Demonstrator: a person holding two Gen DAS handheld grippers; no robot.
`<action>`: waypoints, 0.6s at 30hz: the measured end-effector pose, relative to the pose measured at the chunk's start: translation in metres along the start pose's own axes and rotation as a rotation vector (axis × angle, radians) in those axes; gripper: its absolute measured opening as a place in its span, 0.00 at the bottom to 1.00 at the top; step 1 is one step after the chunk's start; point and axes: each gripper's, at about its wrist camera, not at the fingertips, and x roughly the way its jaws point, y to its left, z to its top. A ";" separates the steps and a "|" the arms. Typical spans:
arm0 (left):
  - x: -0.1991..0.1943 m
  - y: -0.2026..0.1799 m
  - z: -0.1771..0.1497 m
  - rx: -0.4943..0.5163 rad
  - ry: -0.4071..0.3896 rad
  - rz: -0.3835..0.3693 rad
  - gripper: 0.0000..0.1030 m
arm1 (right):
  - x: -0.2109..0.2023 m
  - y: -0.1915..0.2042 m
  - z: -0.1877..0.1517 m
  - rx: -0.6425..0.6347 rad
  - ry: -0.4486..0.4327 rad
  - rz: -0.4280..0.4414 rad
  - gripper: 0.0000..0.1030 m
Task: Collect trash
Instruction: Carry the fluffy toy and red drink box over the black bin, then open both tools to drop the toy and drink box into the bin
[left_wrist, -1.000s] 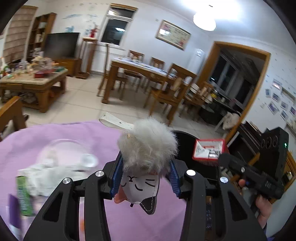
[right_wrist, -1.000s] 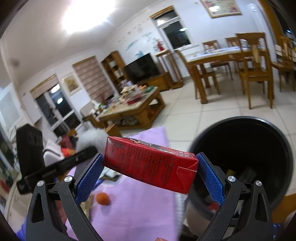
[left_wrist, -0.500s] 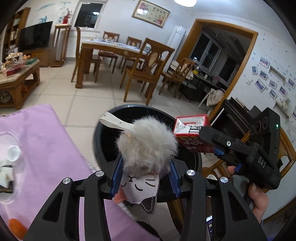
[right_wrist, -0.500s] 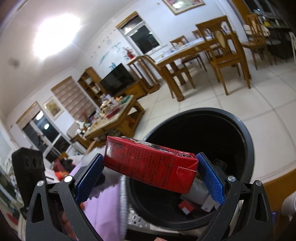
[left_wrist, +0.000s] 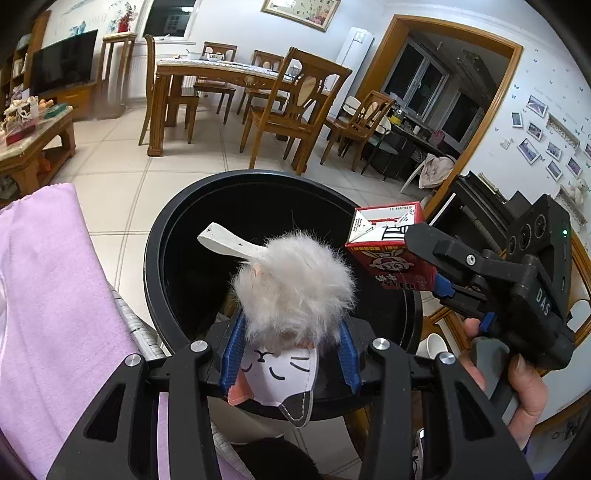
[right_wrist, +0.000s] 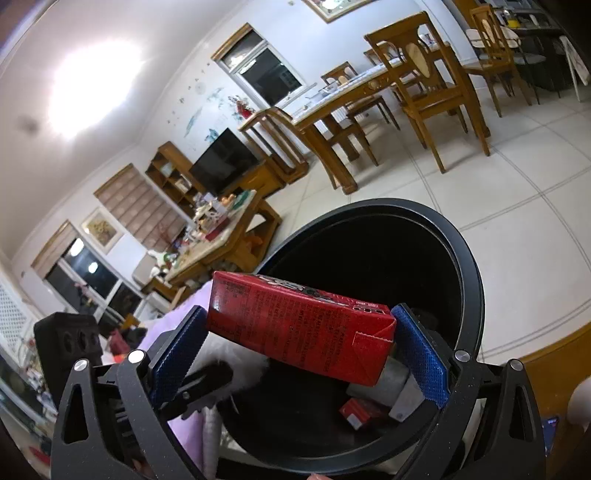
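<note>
Landmark: the black bin (left_wrist: 155, 258), round and open, stands on the tiled floor just beside the worktop with the purple cloth (left_wrist: 48, 295).
Left tool: the left tool (left_wrist: 290, 349) is closed on a furry toy (left_wrist: 295, 284), a grey fluffy ball with a small cloth face under it and a white strap pointing over the bin; the blue pads press it from both sides.
Right tool: the right tool (right_wrist: 299, 345) grips a red drink carton (right_wrist: 299, 328) by its two ends, and the carton lies tilted between the blue pads.
Place of the things: both the toy and the carton hang above the mouth of the bin, inside its rim; the carton is near the far right part of the rim as the left camera sees it.
Inside the bin: some trash lies at the bottom, among it a small red box (right_wrist: 356, 413) and something pale.
Step in hand: I judge this is the drop step, with both things carried over the bin and not yet released.
Next move: it calls for opening each tool while it stays over the opening, so the things fall inside and not on the rim or the floor.
</note>
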 end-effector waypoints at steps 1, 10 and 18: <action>0.001 0.000 0.000 0.000 0.002 0.000 0.42 | 0.001 0.000 -0.001 0.000 0.002 0.001 0.94; 0.006 -0.007 0.004 -0.009 0.026 0.010 0.49 | 0.006 0.005 -0.003 -0.001 0.020 0.003 0.94; -0.012 -0.007 0.005 0.018 -0.013 0.052 0.84 | 0.007 0.013 -0.006 -0.014 0.032 0.000 0.95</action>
